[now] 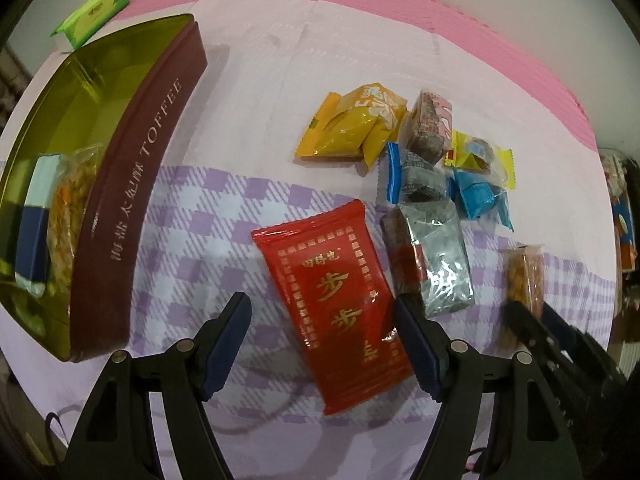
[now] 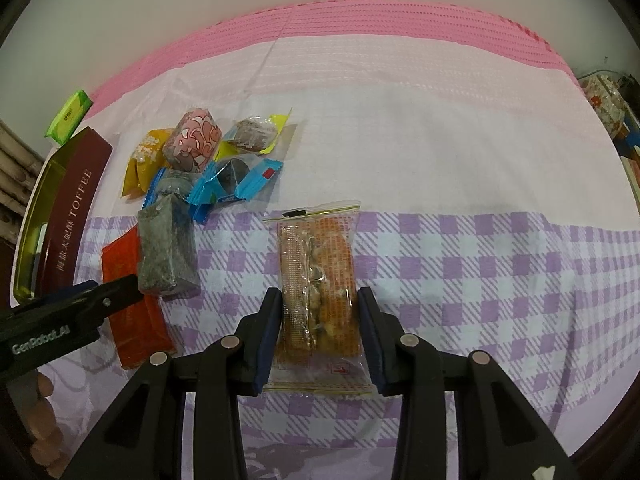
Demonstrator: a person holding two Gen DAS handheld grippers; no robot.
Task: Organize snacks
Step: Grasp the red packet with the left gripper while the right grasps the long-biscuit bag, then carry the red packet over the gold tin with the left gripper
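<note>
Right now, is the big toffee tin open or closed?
Open. The toffee tin has no lid on it, so its shiny gold inside shows, with a clear snack packet and a blue box already in it.

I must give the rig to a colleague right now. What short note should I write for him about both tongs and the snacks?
Left tongs: open, straddling the red packet on the checked cloth, not gripping it.
Right tongs: around the clear orange-snack packet, pads at its sides; firm grip cannot be confirmed.
Toffee tin: open at the left, holding two or three packets already.
Left to do: the red packet, the orange-snack packet, the grey packet, and the pile of small snacks behind it all go into the tin.
</note>
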